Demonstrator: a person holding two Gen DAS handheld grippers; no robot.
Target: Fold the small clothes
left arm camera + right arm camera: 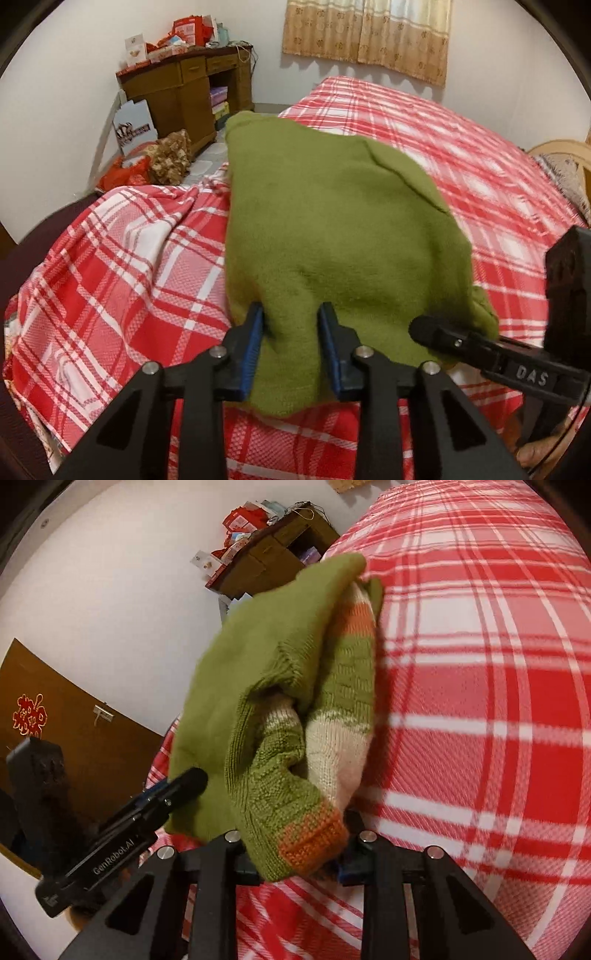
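Note:
A small green knitted sweater (332, 229) lies across the red plaid bed. My left gripper (291, 314) has its blue-padded jaws around the sweater's near edge, pinching the green fabric. In the right wrist view the sweater (258, 657) is lifted and bunched, showing cream and orange stripes. My right gripper (295, 849) is shut on its orange-trimmed sleeve or hem (314, 842); its fingertips are hidden by the knit. The right gripper (480, 343) shows at the right in the left wrist view. The left gripper (173, 790) shows at the left in the right wrist view.
The bed carries a red and white plaid cover (461, 147). A wooden desk (184, 92) with boxes stands by the far wall, bags (147, 162) on the floor beside it. Curtains (369, 33) hang behind. A brown door (74, 738) is at the left.

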